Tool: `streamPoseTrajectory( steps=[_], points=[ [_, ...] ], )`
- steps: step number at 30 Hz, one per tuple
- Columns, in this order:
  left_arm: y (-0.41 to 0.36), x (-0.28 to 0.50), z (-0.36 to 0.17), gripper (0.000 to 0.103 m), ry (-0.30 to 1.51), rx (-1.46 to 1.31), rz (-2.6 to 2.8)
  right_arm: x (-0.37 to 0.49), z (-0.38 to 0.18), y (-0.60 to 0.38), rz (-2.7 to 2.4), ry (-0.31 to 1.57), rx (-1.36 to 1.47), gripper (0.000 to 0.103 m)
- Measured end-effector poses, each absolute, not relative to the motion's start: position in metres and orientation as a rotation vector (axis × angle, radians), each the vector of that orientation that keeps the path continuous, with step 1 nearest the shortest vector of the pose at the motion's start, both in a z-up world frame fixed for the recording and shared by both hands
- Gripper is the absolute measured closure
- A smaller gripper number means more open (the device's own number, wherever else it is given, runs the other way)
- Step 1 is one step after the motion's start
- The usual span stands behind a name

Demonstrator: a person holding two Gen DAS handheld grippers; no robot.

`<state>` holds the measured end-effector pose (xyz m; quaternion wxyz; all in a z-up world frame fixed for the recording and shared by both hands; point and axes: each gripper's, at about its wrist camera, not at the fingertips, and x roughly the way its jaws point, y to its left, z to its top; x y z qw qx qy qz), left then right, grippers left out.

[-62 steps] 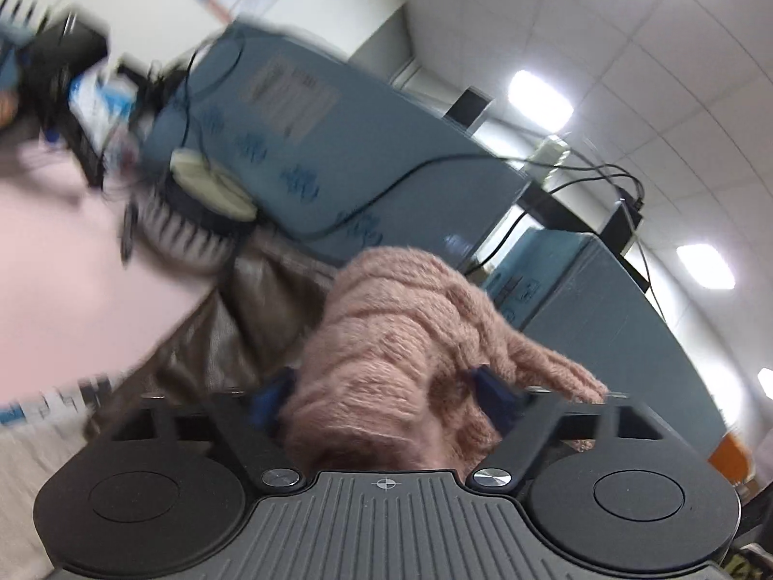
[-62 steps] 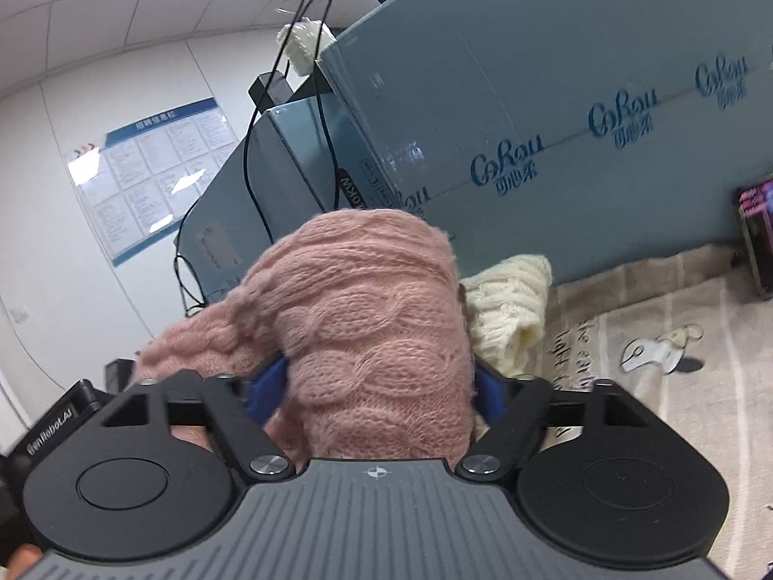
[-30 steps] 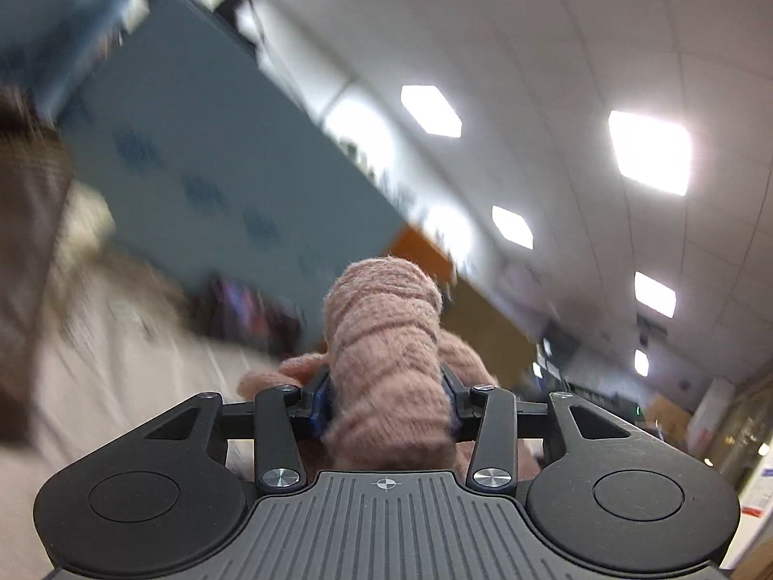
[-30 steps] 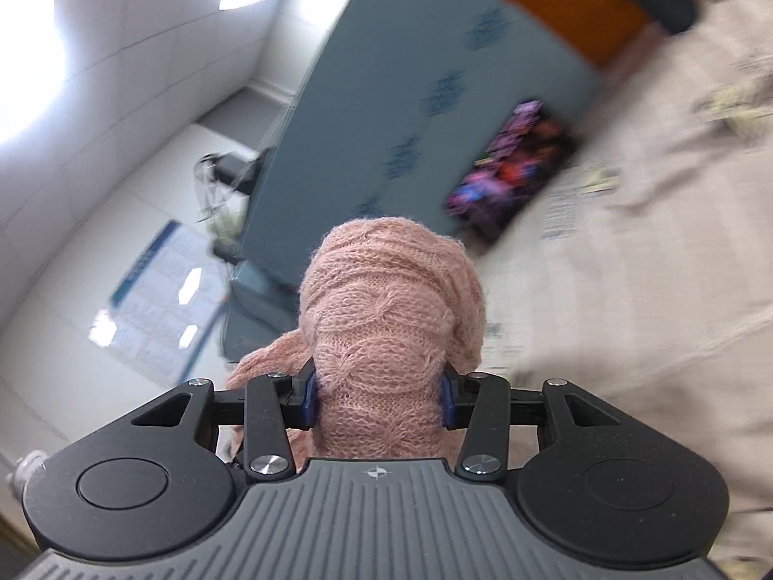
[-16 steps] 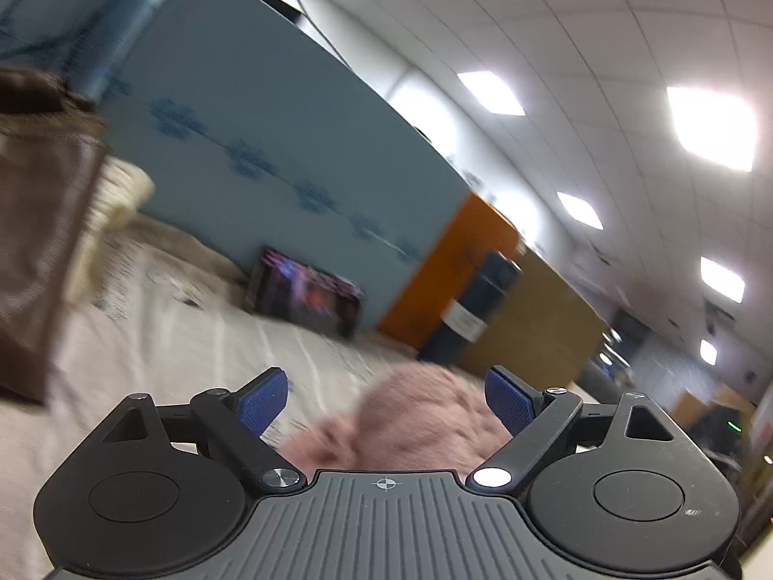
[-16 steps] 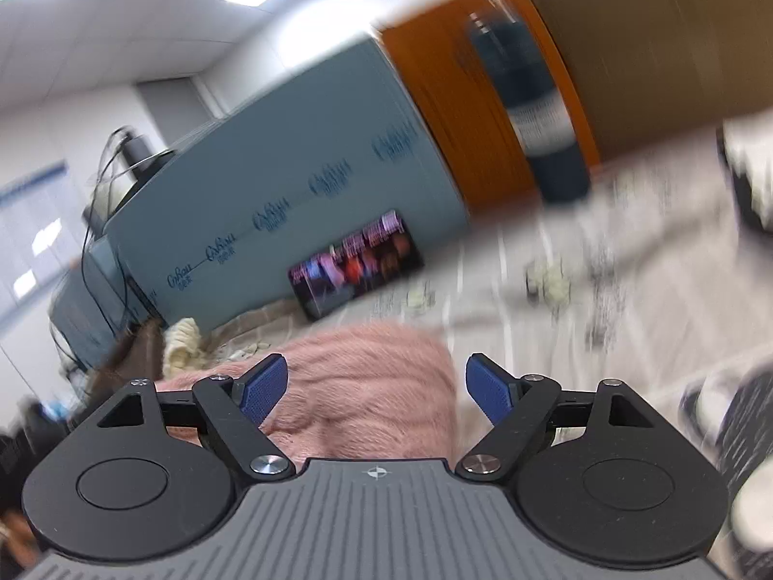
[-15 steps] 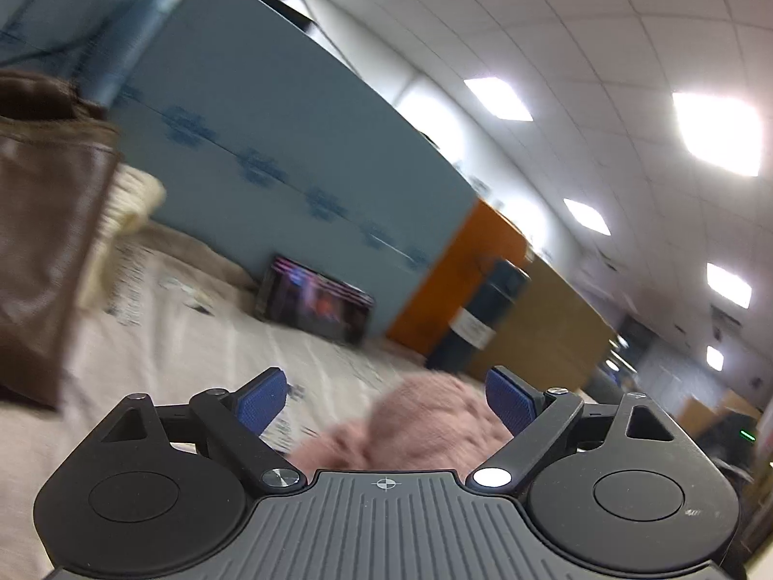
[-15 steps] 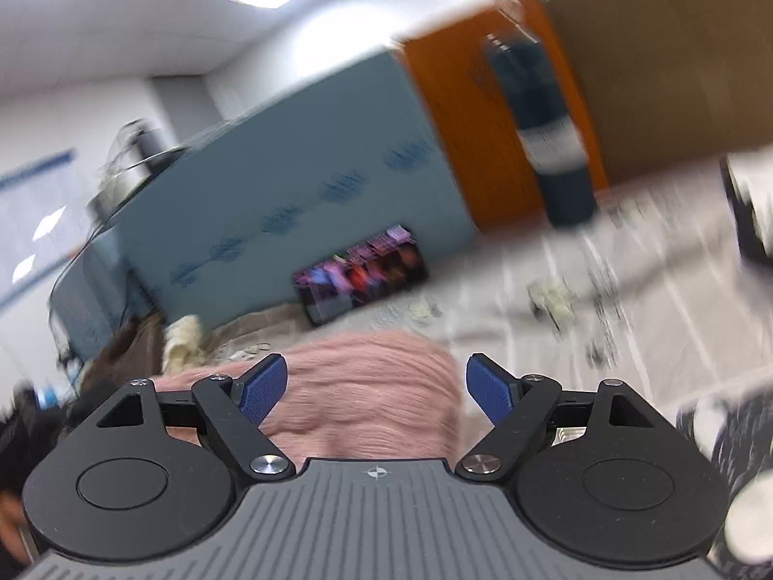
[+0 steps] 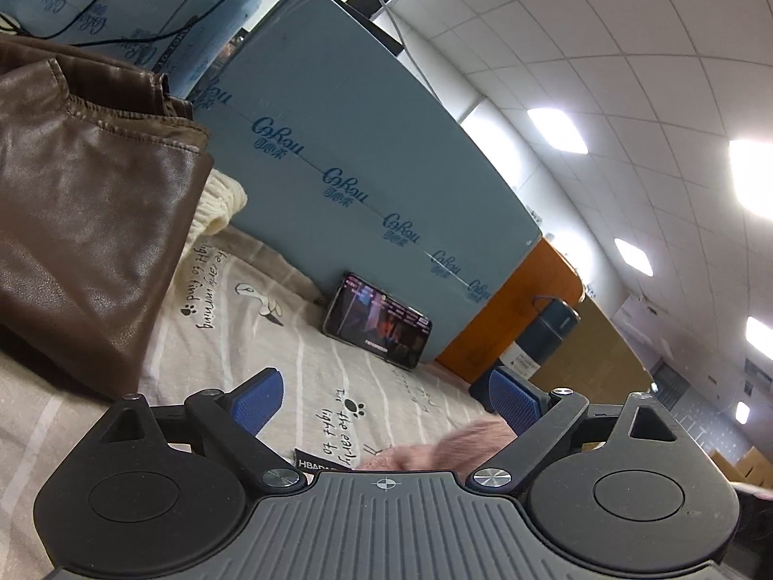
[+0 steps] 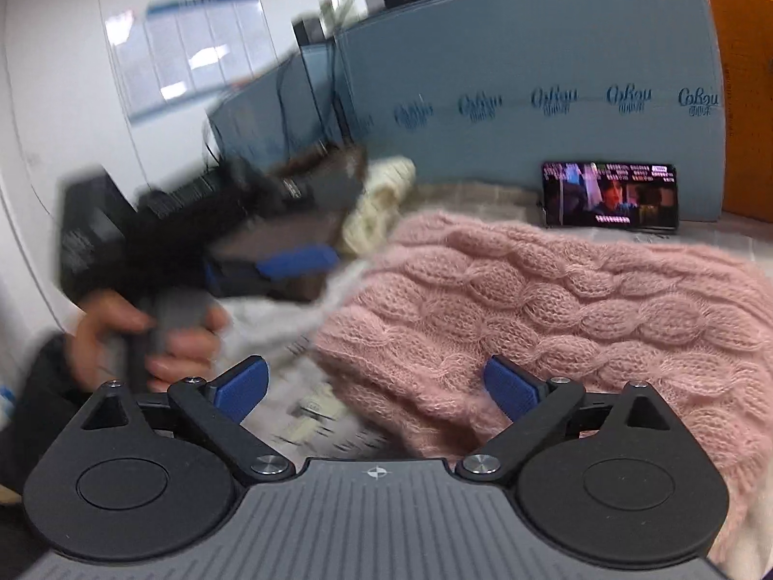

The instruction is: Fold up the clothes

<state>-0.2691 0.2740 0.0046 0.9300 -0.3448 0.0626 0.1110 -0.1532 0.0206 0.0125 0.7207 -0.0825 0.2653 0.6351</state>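
Observation:
A pink cable-knit sweater (image 10: 555, 299) lies on the printed bedsheet (image 9: 270, 338), folded over in a thick layer. In the left wrist view only a small pink edge (image 9: 464, 444) shows low between the fingers. My left gripper (image 9: 386, 401) is open and empty above the sheet; it also shows blurred in the right wrist view (image 10: 290, 266), held by a hand. My right gripper (image 10: 377, 386) is open and empty, right at the sweater's near edge.
A brown leather jacket (image 9: 82, 203) is piled at the left with a cream knit (image 9: 217, 208) behind it. A phone (image 9: 377, 326) playing video leans on the blue partition (image 9: 348, 145). A dark blue flask (image 9: 546, 338) stands by the orange panel.
Both grippers held the pink sweater up, then opened and let it drop onto the sheet. Since half a second ago, both have swung left, and the left has drawn back from the sweater.

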Motion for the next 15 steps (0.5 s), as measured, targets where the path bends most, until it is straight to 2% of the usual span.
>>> streamPoseTrajectory(
  steps=[3, 4, 5, 6, 8, 10, 11, 15],
  points=[
    [0.274, -0.27, 0.004, 0.008, 0.132, -0.707, 0.213, -0.139, 0.001, 0.023, 1.332, 0.608, -0.161, 0.009],
    [0.274, -0.269, 0.004, 0.008, 0.136, -0.708, 0.209, -0.134, 0.0, 0.021, 1.322, 0.616, -0.134, 0.013],
    [0.273, -0.268, 0.003, 0.008, 0.141, -0.709, 0.204, -0.128, 0.0, 0.019, 1.312, 0.624, -0.107, 0.025],
    [0.273, -0.267, 0.003, 0.008, 0.148, -0.709, 0.201, -0.124, 0.0, 0.017, 1.3, 0.627, -0.088, 0.031],
    [0.273, -0.265, 0.002, 0.008, 0.162, -0.709, 0.193, -0.117, 0.0, 0.011, 1.287, 0.64, -0.033, 0.066],
    [0.271, -0.261, 0.001, 0.008, 0.184, -0.706, 0.178, -0.107, 0.0, 0.004, 1.281, 0.666, 0.04, 0.08],
    [0.269, -0.258, 0.0, 0.008, 0.199, -0.702, 0.17, -0.102, 0.0, 0.0, 1.278, 0.679, 0.076, 0.083],
    [0.259, -0.242, -0.004, 0.008, 0.293, -0.646, 0.13, -0.088, 0.007, -0.027, 1.242, 0.661, 0.24, 0.084]
  ],
)
